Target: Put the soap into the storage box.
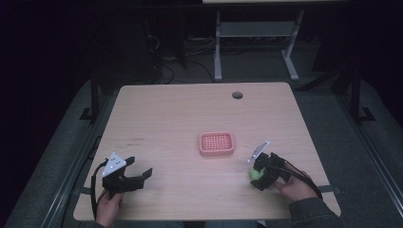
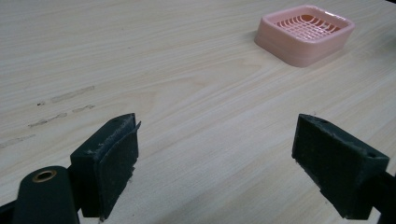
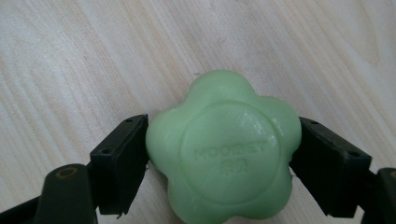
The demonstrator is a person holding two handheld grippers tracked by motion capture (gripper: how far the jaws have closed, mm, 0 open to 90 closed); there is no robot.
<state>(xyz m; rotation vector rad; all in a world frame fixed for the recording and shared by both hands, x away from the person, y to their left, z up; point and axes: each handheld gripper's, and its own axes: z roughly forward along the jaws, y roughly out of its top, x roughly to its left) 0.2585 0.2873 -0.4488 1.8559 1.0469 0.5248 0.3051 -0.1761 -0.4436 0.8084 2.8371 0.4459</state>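
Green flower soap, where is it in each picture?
High view: the green flower soap sits low right, in the right gripper.
Left gripper view: I can't spot it.
Right gripper view: centre, between both jaws.
Shared landmark: the wooden table; the pink soap dish shows in the high and left gripper views.

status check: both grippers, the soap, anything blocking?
Right gripper shut on green flower-shaped soap bar. Left gripper open, empty. Pink slotted plastic soap dish mid-table, nothing between.
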